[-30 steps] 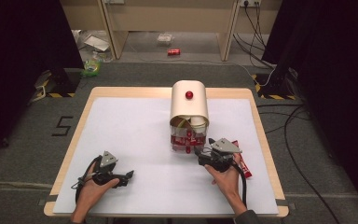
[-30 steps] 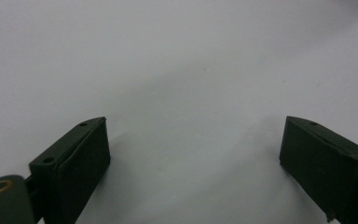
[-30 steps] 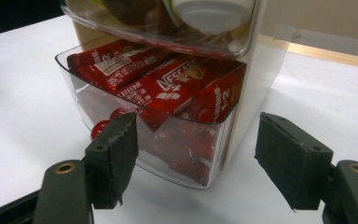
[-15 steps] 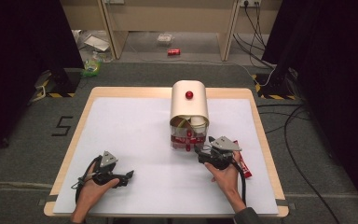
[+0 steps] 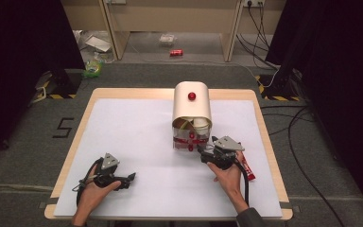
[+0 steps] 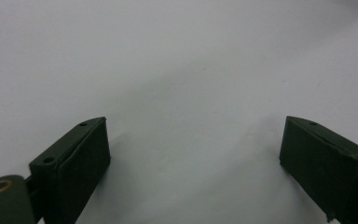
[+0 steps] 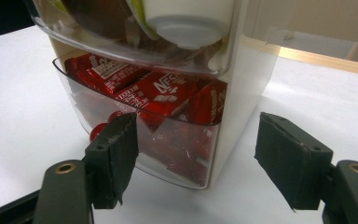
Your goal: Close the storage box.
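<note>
A cream dispenser box point(image 5: 192, 103) with a red knob point(image 5: 192, 96) on top stands mid-table. Its clear lower drawer point(image 7: 168, 140) holds several red sachets point(image 7: 163, 93); the upper tray holds white cups point(image 7: 186, 21). My right gripper point(image 5: 205, 152) sits just in front of the box's lower right corner, jaws open; in the right gripper view the gripper point(image 7: 196, 158) has the drawer's corner between its pads without touching. My left gripper point(image 5: 131, 178) rests near the front left of the table, open over bare white surface, as the left gripper view shows point(image 6: 193, 158).
A red sachet point(image 5: 247, 169) lies on the table right of my right hand. The white mat point(image 5: 137, 127) covers a wooden table point(image 5: 260, 101). Cables point(image 5: 302, 142) trail on the floor at right; a red can point(image 5: 176, 52) lies beyond the table.
</note>
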Action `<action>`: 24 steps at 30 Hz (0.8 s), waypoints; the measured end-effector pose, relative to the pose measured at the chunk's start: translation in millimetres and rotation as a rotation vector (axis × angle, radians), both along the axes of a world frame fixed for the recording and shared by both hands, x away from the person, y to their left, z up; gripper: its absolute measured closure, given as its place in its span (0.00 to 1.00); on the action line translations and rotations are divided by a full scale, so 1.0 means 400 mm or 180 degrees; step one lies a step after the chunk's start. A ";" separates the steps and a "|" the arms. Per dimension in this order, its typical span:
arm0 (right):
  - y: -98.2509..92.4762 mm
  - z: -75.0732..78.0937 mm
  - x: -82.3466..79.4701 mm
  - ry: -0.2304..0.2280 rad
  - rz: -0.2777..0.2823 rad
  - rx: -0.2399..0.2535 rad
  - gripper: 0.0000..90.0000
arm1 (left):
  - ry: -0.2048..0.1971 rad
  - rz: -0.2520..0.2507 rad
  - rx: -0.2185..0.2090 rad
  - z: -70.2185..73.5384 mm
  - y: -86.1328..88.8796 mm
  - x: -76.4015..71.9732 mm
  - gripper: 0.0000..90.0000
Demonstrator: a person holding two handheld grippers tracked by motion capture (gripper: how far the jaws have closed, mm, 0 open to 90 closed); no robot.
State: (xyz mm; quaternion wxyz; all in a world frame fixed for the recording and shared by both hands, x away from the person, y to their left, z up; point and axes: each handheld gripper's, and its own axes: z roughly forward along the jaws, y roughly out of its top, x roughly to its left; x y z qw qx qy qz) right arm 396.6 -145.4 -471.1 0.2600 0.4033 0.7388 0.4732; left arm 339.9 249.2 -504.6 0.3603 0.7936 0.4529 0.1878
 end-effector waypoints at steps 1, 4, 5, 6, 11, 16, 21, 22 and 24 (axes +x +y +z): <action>0.000 0.000 0.002 0.0000 -0.0003 -0.0005 0.33 | 0.0000 0.0000 0.0002 0.000 0.000 0.000 0.09; 0.001 0.002 0.004 -0.0008 -0.0007 -0.0026 0.32 | 0.0000 0.0000 0.0001 0.000 0.000 0.000 0.09; 0.001 0.002 0.005 -0.0009 -0.0007 -0.0032 0.32 | -0.0001 0.0001 0.0001 0.000 0.000 0.000 0.09; 0.002 0.002 0.004 -0.0003 -0.0010 -0.0027 0.32 | -0.0001 0.0000 0.0001 0.000 0.000 0.000 0.09; 0.001 0.002 0.004 0.0015 -0.0014 -0.0019 0.32 | 0.0000 0.0000 0.0001 0.000 0.000 0.000 0.09; 0.000 0.002 0.004 0.0058 0.0013 0.0006 0.34 | 0.0000 0.0000 0.0000 0.000 0.000 0.000 0.09; -0.003 0.003 0.001 0.0104 0.0045 -0.0024 0.34 | 0.0000 0.0000 0.0000 0.000 0.000 0.000 0.09; -0.004 0.004 0.000 0.0111 0.0058 -0.0039 0.34 | -0.0001 0.0000 0.0000 0.000 0.000 0.000 0.09; -0.006 0.006 -0.004 0.0120 0.0075 -0.0056 0.34 | -0.0002 0.0002 -0.0003 0.000 0.000 0.000 0.09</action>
